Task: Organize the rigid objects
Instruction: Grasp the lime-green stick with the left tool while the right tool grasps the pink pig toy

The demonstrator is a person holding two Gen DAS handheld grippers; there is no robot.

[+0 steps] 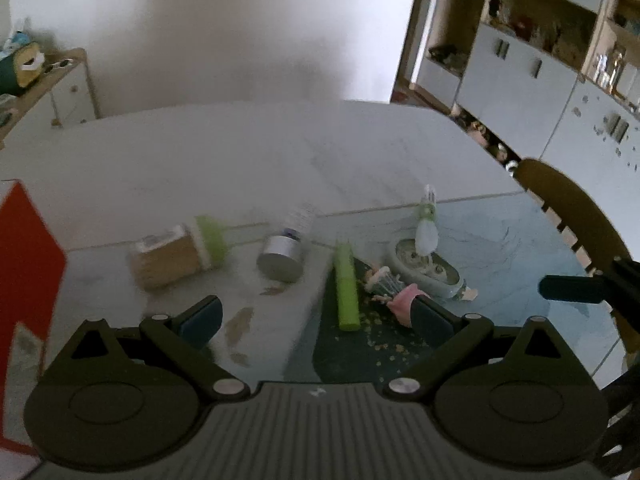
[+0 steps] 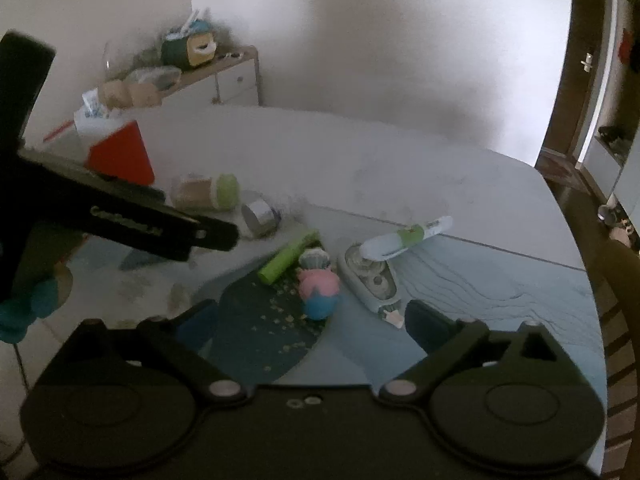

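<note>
Our left tool [image 1: 316, 320] and right tool [image 2: 310, 320]: both wide, empty, angled down for pick. Green tube [image 1: 347, 288], silver tin [image 1: 280, 258], toy [image 2: 318, 286] scattered mid-surface [image 1: 240, 152], awaiting sorting.

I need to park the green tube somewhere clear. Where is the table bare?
Bare: the far table beyond the seam, behind the lying jar and silver tin, and the blue mat right of the oval tray. Crowded: around the green tube and pink toy.
</note>
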